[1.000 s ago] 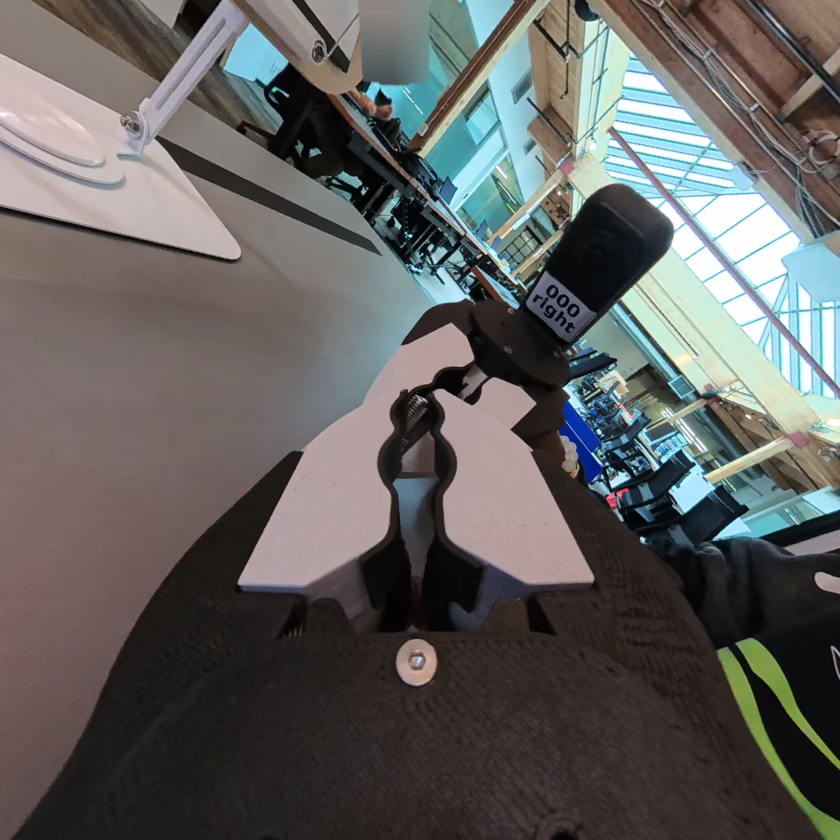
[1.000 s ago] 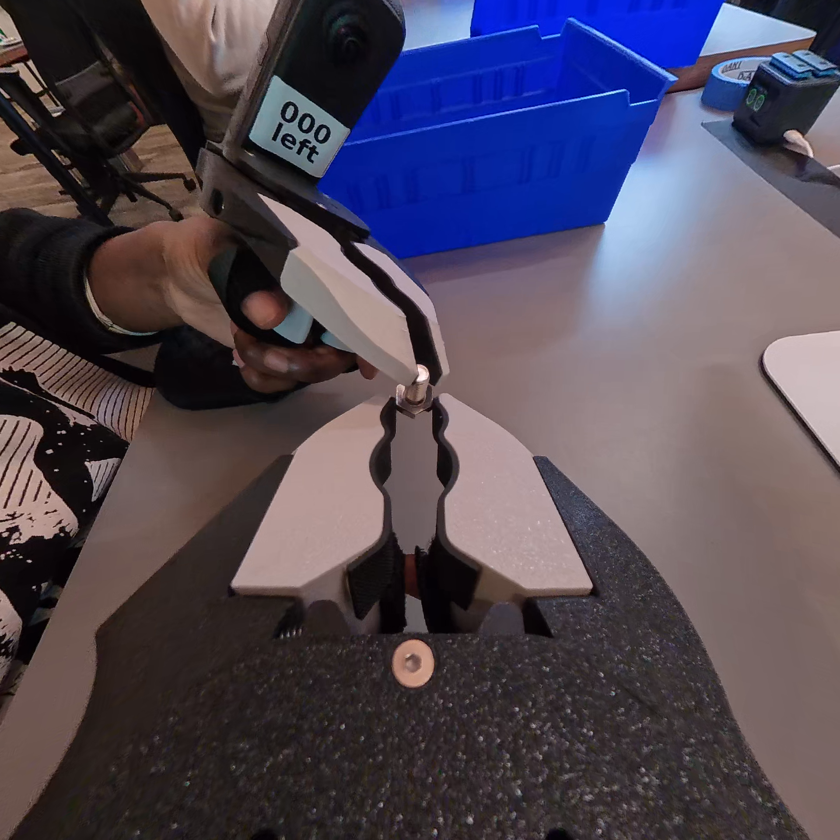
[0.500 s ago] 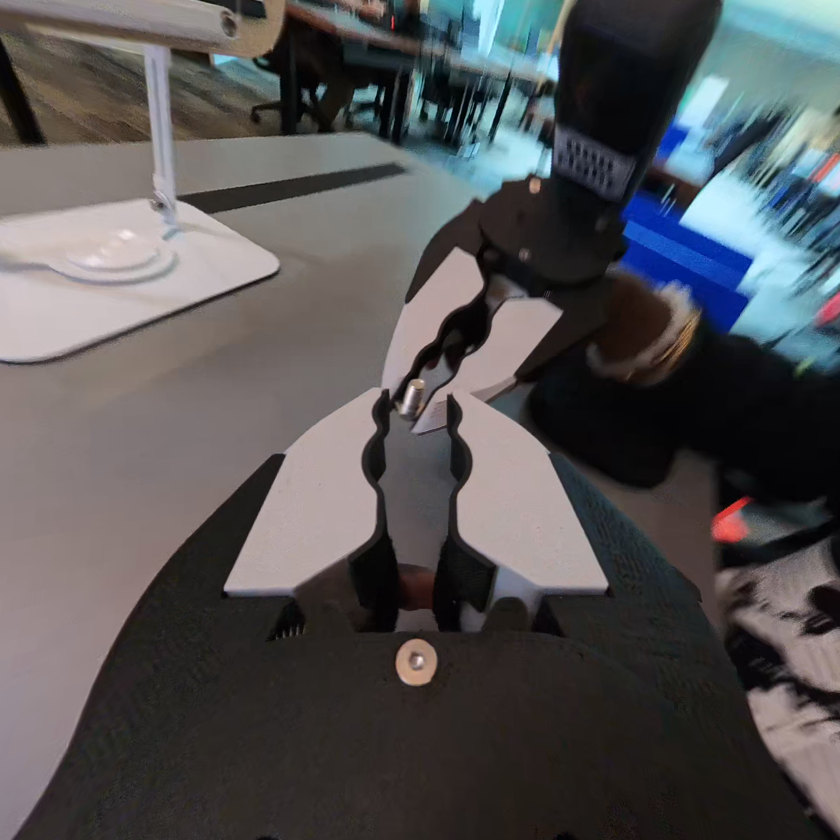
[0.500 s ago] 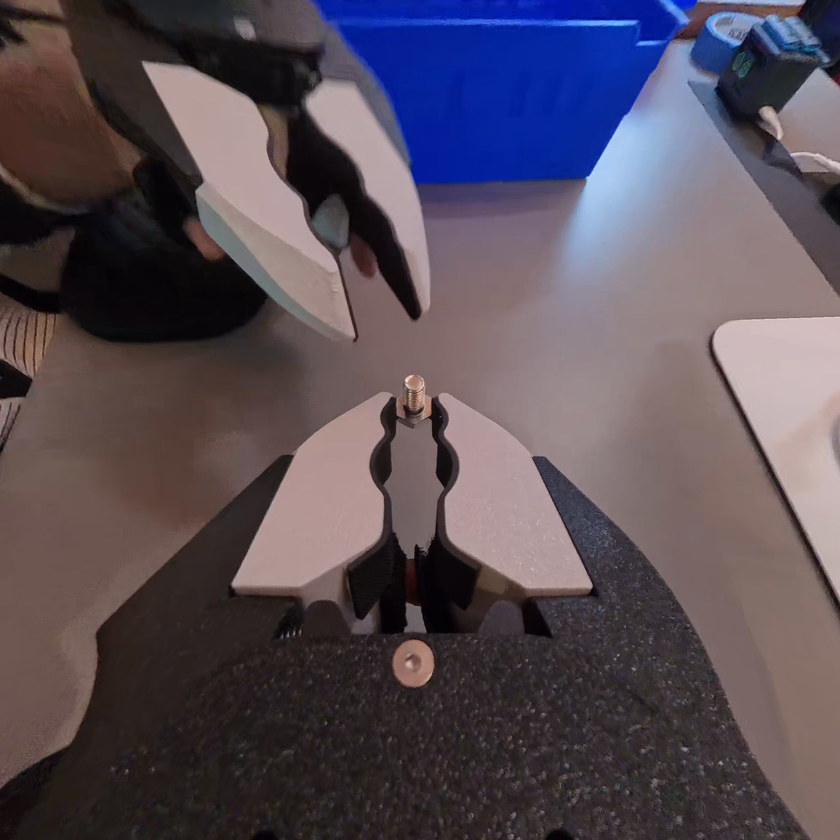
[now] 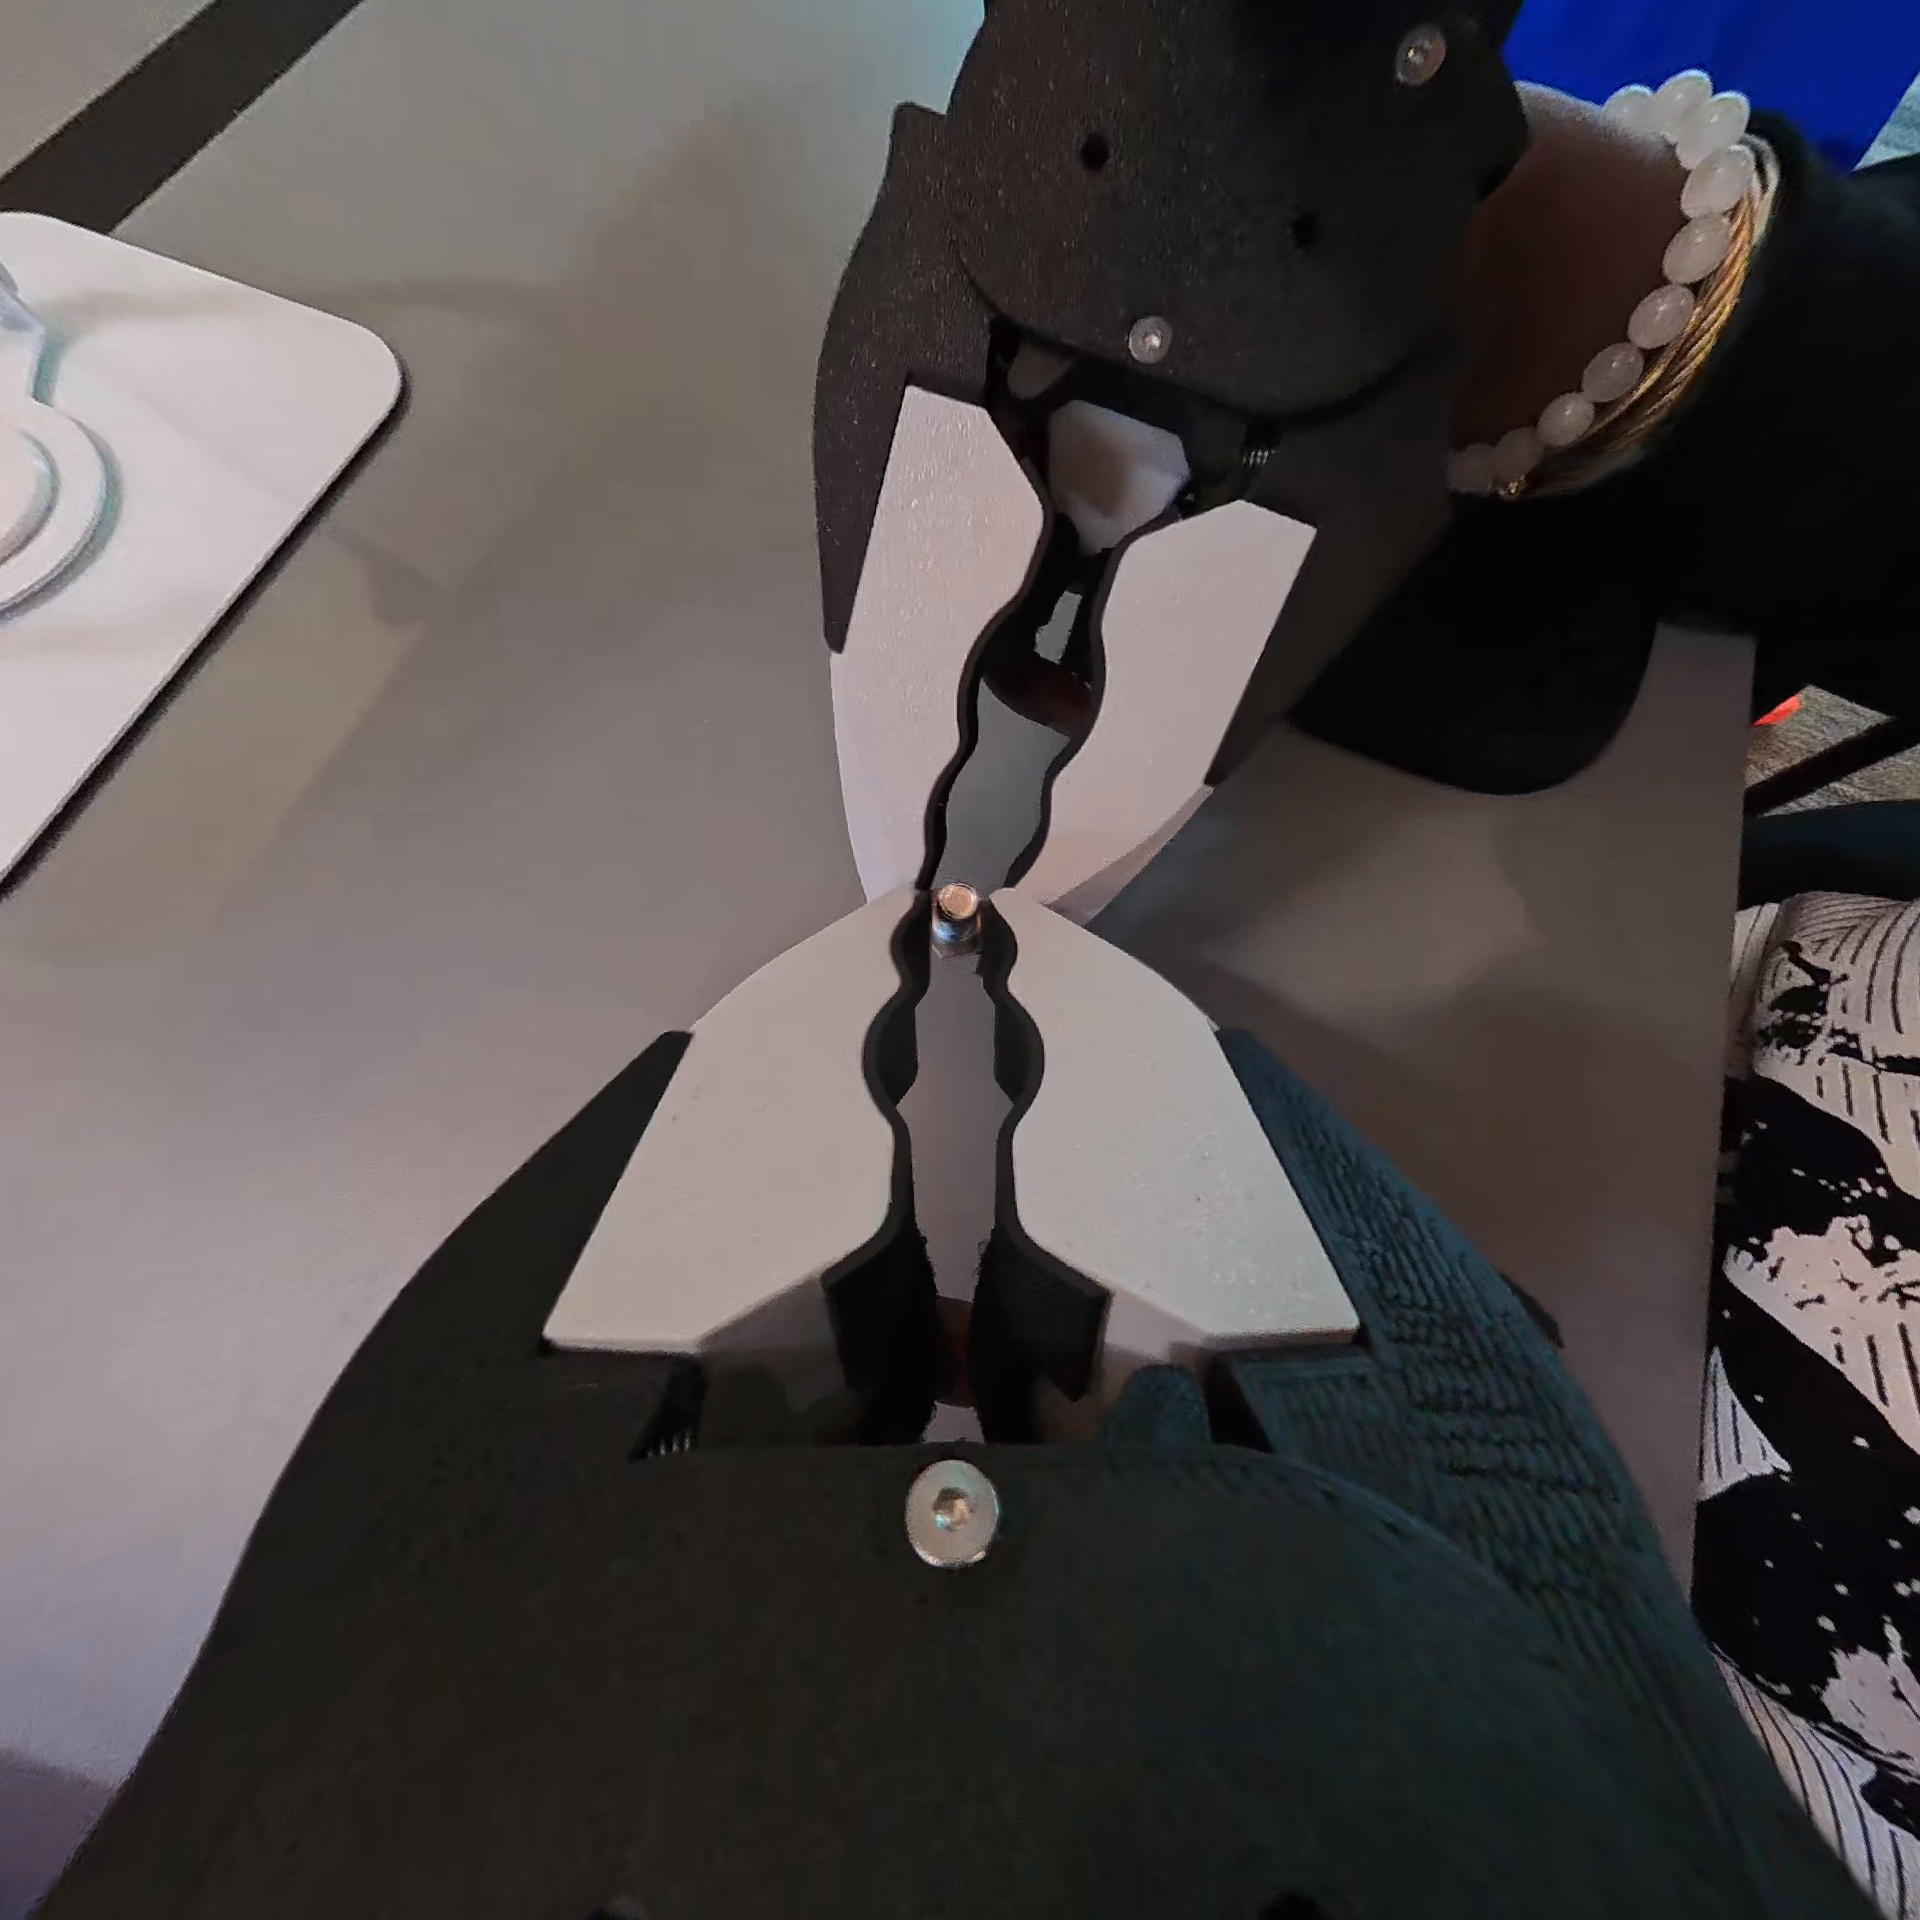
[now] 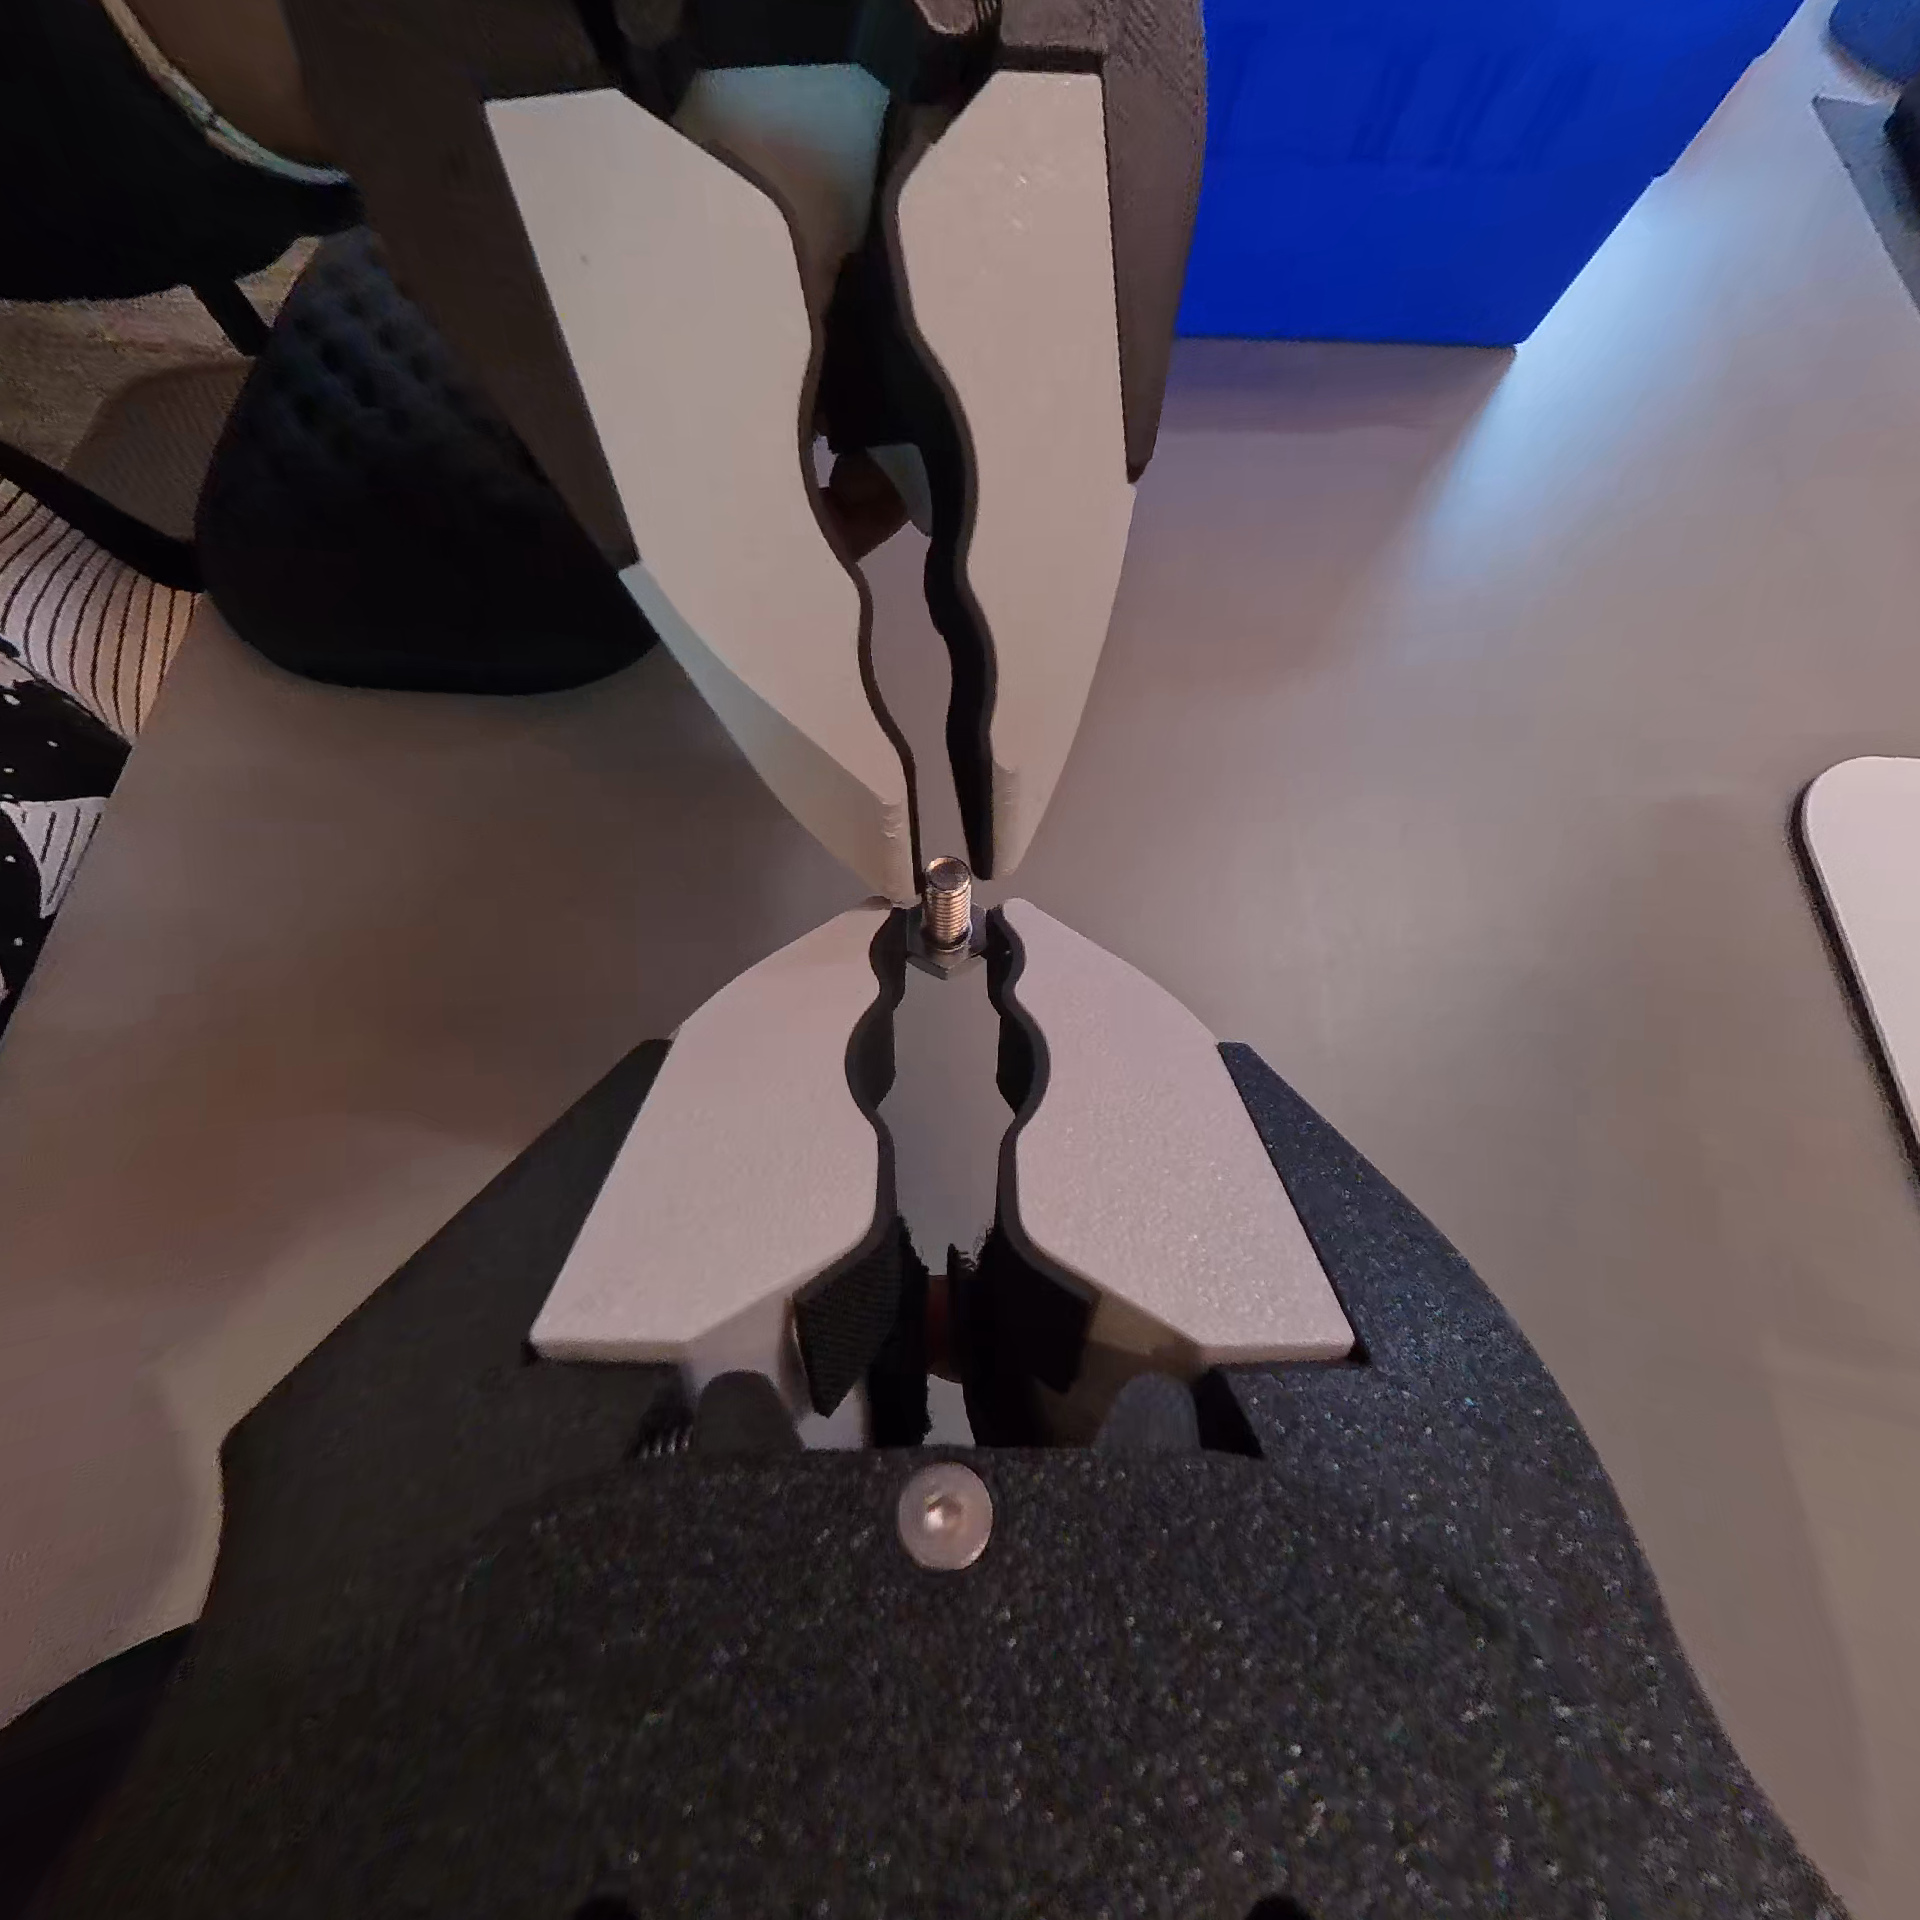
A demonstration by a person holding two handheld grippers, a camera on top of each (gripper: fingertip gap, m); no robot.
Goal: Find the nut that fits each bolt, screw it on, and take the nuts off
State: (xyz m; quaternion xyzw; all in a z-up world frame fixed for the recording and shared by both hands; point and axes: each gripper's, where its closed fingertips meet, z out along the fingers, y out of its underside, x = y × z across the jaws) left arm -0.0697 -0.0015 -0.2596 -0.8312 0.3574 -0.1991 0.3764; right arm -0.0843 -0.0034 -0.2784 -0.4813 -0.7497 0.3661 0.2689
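Above the grey surface (image 6: 1351, 727), the right hand-held gripper (image 6: 940, 925) is pinched on the nut (image 6: 940, 961) threaded onto the bolt (image 6: 945, 899), whose end the left hand-held gripper (image 5: 956, 920) nips, apparently mid-threading; next, likely another twist.

Two hand-held grippers (image 5: 954, 914) (image 6: 940, 925), one bolt (image 6: 945, 899), one nut (image 6: 938, 961), one blue bin (image 6: 1455, 166).
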